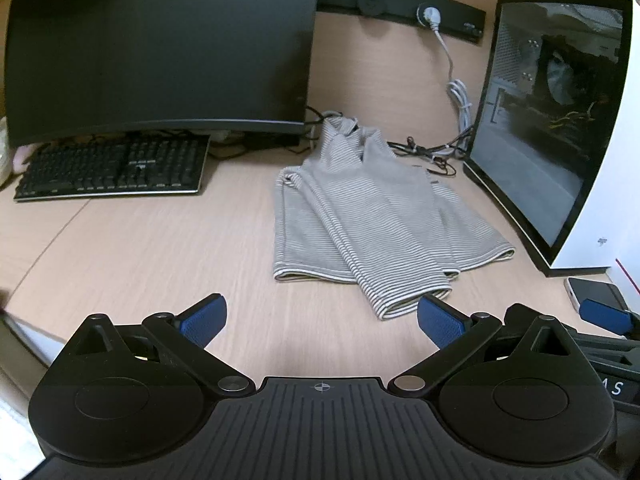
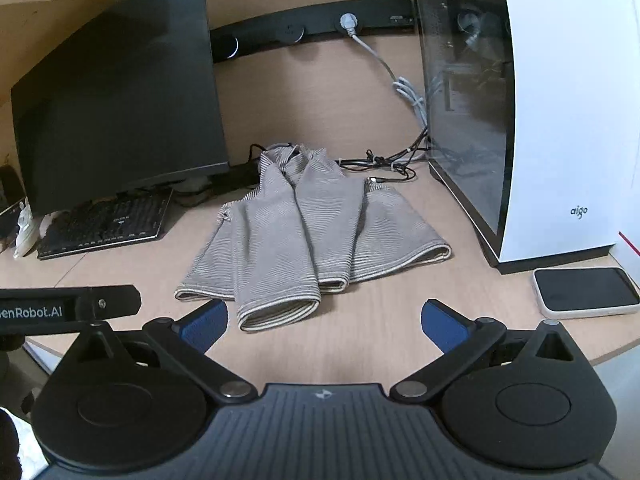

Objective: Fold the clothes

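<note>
While both tools hover low over the desk [image 1: 140, 248], the left gripper [image 1: 320, 322] and right gripper [image 2: 324, 326] each hold their blue pads wide apart, gripping and touching nothing. One striped grey garment [image 2: 304, 232] lies just ahead of them, flanked by one monitor [image 2: 120, 112], one keyboard [image 1: 116, 168], one white computer case [image 2: 560, 120] and one phone [image 2: 586, 290].

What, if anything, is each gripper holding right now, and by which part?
Nothing is held. The left gripper and right gripper are both open, short of the striped garment lying on the desk.
</note>
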Demonstrator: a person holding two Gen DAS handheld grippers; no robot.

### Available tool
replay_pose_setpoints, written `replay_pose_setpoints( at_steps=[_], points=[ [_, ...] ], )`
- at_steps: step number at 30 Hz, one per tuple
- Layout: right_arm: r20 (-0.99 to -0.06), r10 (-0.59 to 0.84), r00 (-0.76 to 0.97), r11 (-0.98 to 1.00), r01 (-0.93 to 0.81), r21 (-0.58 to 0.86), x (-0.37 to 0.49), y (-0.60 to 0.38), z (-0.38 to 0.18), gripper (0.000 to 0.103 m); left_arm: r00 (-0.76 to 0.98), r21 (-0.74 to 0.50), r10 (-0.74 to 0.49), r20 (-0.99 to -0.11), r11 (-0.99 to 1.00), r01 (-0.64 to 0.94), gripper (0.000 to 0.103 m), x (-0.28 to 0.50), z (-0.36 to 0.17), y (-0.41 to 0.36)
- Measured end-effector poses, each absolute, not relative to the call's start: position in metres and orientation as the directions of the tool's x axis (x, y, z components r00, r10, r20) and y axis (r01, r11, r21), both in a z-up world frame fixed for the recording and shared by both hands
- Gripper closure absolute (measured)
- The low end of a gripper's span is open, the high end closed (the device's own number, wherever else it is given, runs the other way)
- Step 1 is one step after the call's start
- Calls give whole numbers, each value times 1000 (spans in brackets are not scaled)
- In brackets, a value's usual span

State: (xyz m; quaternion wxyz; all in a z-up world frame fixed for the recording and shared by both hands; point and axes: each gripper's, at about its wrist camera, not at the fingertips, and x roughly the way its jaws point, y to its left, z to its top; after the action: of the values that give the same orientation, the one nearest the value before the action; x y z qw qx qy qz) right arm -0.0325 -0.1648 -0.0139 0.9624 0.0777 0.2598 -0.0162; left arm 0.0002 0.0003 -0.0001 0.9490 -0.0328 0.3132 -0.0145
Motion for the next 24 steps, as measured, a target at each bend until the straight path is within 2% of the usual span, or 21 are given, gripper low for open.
replay_pose_setpoints(
  at_steps=[5,9,24],
  points=[
    [-498,-25,867,989,95,116,-30,-159,-14,0,797,-104,-57,-601,995,-7,0,-2,-1,15],
    [-491,3,871,987,77,144,-31,-160,-14,0,797,-57,-29,-604,998,-7,0,-5,-1,2],
    [-496,15,868,984,76,163,-38,-173,-12,0,783,-77,-51,-620,997,5,0,-4,-5,0]
  ],
)
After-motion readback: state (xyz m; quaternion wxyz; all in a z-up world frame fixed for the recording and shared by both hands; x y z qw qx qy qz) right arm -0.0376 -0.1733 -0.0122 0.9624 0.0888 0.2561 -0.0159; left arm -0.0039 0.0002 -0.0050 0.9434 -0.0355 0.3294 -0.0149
